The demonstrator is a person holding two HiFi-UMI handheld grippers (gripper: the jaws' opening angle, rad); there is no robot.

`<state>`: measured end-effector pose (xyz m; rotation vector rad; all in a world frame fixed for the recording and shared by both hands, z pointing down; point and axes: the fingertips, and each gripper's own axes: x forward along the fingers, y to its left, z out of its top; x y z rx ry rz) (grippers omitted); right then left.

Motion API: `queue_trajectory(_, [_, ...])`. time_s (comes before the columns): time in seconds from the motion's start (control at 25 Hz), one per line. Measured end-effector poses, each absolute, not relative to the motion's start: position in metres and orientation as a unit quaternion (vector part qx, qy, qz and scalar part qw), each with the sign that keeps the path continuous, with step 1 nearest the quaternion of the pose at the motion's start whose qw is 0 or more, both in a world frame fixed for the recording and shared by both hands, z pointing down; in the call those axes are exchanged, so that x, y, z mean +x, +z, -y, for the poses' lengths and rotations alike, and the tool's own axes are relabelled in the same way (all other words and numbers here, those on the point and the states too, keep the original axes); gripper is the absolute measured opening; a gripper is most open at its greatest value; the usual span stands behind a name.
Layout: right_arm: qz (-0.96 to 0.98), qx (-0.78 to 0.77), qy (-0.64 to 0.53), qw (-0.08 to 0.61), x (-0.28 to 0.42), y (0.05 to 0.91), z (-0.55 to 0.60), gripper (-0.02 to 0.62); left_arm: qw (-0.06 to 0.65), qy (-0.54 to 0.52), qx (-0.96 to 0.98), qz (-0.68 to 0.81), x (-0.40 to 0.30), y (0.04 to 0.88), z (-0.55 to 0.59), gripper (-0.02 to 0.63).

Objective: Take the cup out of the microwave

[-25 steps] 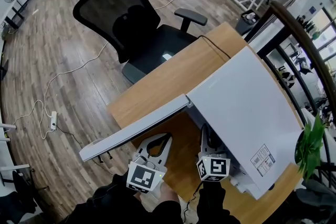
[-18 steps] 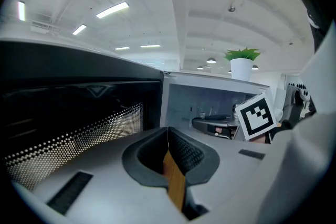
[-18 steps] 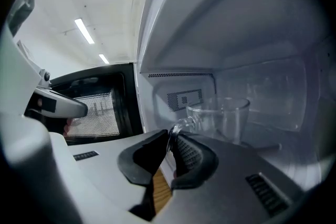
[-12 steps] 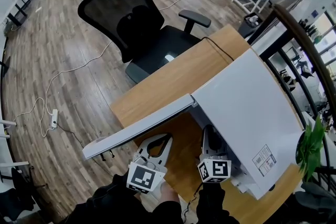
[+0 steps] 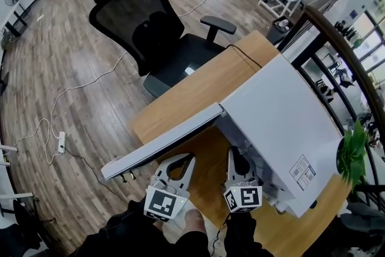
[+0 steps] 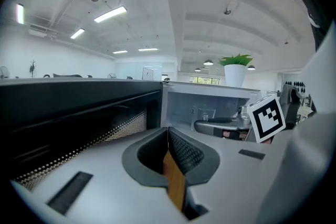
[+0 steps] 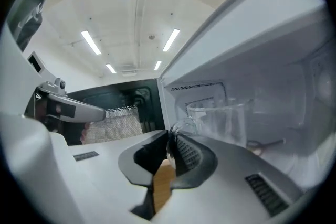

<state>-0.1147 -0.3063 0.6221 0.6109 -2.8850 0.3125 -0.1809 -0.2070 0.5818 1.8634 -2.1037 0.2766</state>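
Observation:
The white microwave (image 5: 283, 123) stands on a wooden table (image 5: 198, 87) with its door (image 5: 162, 144) swung wide open. A clear glass cup (image 7: 220, 118) sits inside the cavity. My right gripper (image 5: 234, 158) reaches into the opening, and in the right gripper view its jaws (image 7: 169, 147) are shut on the cup's handle (image 7: 177, 126). My left gripper (image 5: 185, 159) hangs in front of the open door, shut with nothing in it. In the left gripper view (image 6: 168, 139) it points at the door's dark inner window (image 6: 79, 113).
A black office chair (image 5: 150, 21) stands behind the table's far edge. A green plant (image 5: 354, 156) sits to the right of the microwave. A white cable and power strip (image 5: 60, 138) lie on the wooden floor at left.
The right gripper has come back a little from the microwave opening. The left gripper has shifted slightly too, and the door stays open as before.

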Motion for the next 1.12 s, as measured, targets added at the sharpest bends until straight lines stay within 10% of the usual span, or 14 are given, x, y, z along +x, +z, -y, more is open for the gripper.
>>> queue_trajectory(1.12, [0.964,0.248,0.081,0.048,-0.077,0.56,0.19,0.035,0.11,0.096,0.703,0.696,-0.16,0.527,0.122,0.025])
